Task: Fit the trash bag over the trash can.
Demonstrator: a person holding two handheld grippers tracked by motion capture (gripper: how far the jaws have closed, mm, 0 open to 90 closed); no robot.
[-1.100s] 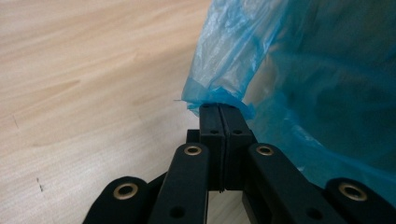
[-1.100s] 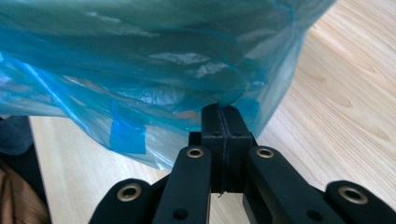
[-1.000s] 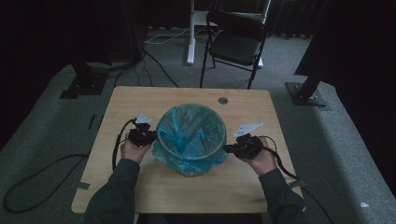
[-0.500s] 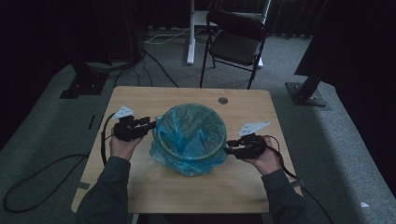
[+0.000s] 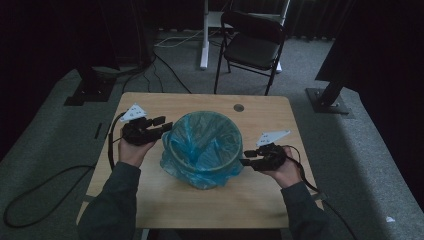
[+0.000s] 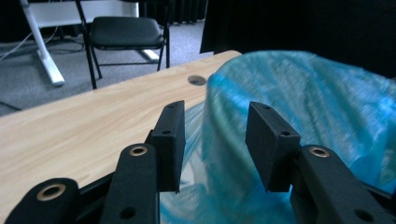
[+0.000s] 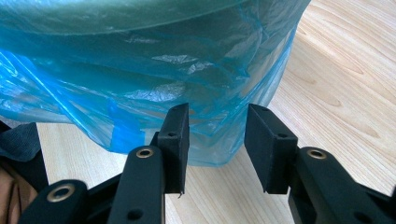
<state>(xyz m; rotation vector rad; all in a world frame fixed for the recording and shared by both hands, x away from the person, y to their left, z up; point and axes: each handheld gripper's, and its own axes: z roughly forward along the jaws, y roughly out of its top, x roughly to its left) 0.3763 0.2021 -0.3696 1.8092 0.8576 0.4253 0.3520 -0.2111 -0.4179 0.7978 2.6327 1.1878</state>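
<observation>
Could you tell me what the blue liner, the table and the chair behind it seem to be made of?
Liner: thin translucent blue plastic film, glossy, judging by its creases and highlights. Table: light wood or a wood-look laminate, matt, with visible grain; which of the two is unclear. Chair: dark, thin tubular legs, probably metal, with a black seat that looks padded, though the dim light leaves that open.

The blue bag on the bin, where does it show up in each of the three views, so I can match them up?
High view: the blue bag sits mid-table, between the two grippers.
Left gripper view: it covers the right half, beyond the open jaws.
Right gripper view: it spans the top, its loose lower edge hanging just past the open jaws.
Shared landmark: the wooden table, also seen at and.
</observation>
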